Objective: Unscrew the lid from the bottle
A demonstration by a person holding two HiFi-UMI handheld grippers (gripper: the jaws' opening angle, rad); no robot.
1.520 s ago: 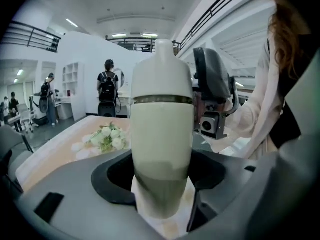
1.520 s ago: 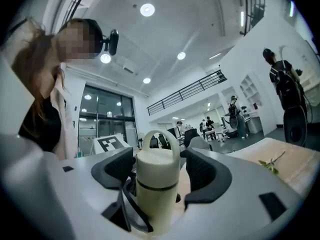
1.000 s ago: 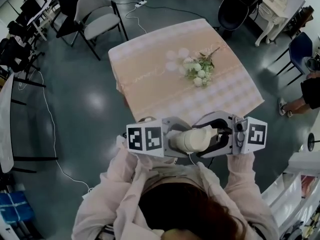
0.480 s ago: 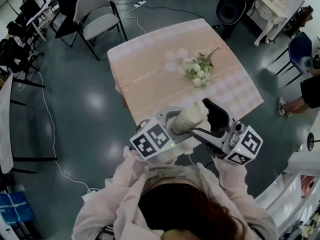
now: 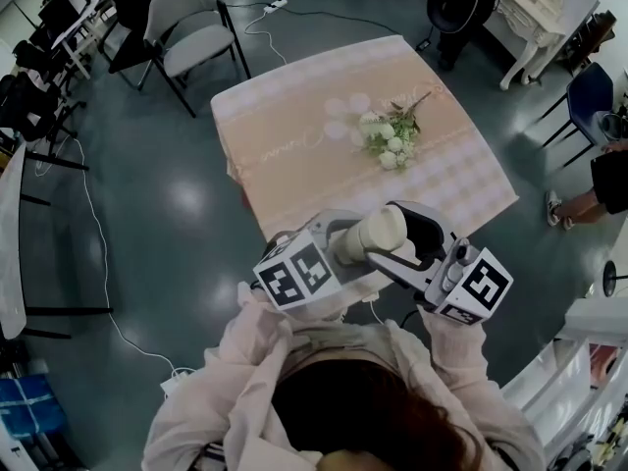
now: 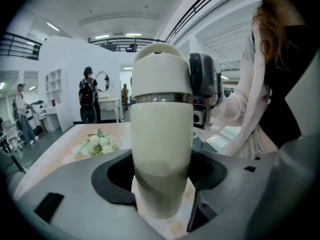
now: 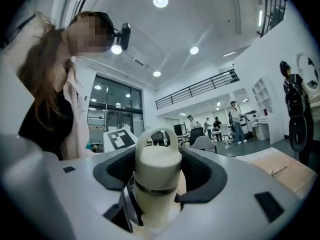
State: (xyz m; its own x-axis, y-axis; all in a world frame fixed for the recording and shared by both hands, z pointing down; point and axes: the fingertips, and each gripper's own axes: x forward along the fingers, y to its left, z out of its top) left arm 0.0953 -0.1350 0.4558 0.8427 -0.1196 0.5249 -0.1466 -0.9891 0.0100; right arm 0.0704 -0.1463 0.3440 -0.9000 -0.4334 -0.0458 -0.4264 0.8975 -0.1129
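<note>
A cream bottle point(image 5: 365, 241) with a handled lid point(image 5: 385, 226) is held in the air over the table's near edge, its lid end pointing toward the table. My left gripper point(image 5: 339, 250) is shut on the bottle's body point(image 6: 162, 154), below the metal ring. My right gripper point(image 5: 407, 232) reaches in from the right and is closing on the lid point(image 7: 157, 164), with its black pads against both sides of the lid. In the left gripper view the lid point(image 6: 161, 71) stands upright with the right gripper's dark pad point(image 6: 202, 81) beside it.
A square table with a peach cloth point(image 5: 294, 165) lies ahead, with a bunch of white flowers point(image 5: 391, 135) on it. Grey chairs point(image 5: 186, 37) stand at the far left and a seated person point(image 5: 608, 180) at the right edge. A cable runs over the floor at the left.
The bottle lay level between the two grippers; both have swung so it now tilts toward the table. The right gripper has turned about the lid, and its marker cube now sits lower right.
</note>
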